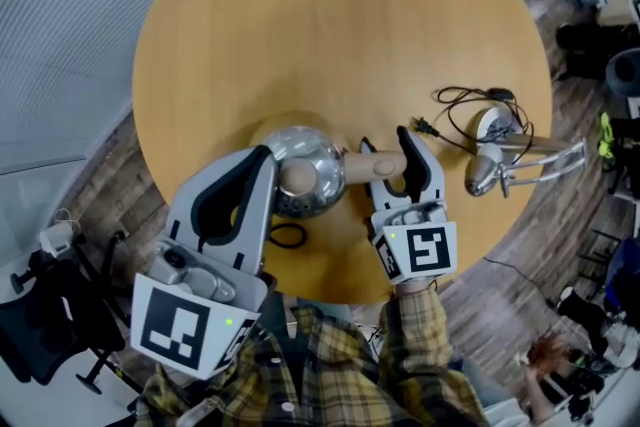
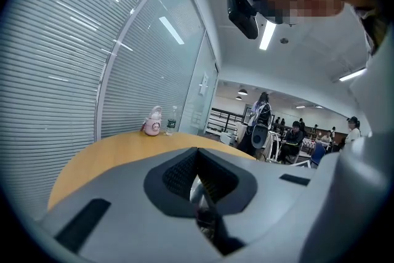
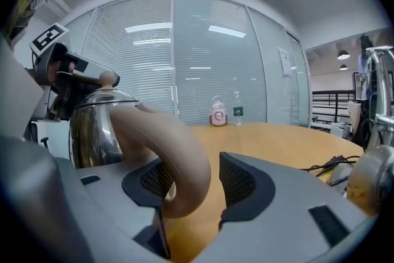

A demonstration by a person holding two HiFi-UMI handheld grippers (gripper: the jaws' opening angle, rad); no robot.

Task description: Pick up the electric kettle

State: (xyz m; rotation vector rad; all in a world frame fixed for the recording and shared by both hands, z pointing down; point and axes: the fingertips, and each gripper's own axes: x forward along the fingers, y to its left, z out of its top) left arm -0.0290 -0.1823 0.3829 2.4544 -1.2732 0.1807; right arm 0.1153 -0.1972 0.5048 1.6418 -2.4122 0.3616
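In the head view, the electric kettle (image 1: pixel 305 170) stands close to the near edge of the round table (image 1: pixel 340 15), with its beige handle (image 1: pixel 372 165) turned to your right. Your right gripper (image 1: pixel 386 141) has one jaw on each side of this handle, which is the natural place to take a kettle. Your left gripper (image 1: pixel 263 158) hangs at the kettle's left side, just beside the steel body; I cannot tell if it touches. A power base (image 1: pixel 493 123) with a black cord (image 1: pixel 455 110) lies near the right edge, well apart from the kettle.

In the left gripper view, the two jaws are pressed together and hold nothing. Only a thin shiny strip shows through the slit between them. A pink bottle (image 2: pixel 152 123) stands at the far edge.

In the right gripper view, the jaws are apart with the curve of the handle between them. The left pad lies against the handle, and the right pad has a gap. So the grip is not yet made, I judge. You need to close on the handle before lifting. With a hold this low on the curve, the kettle may tip forward.
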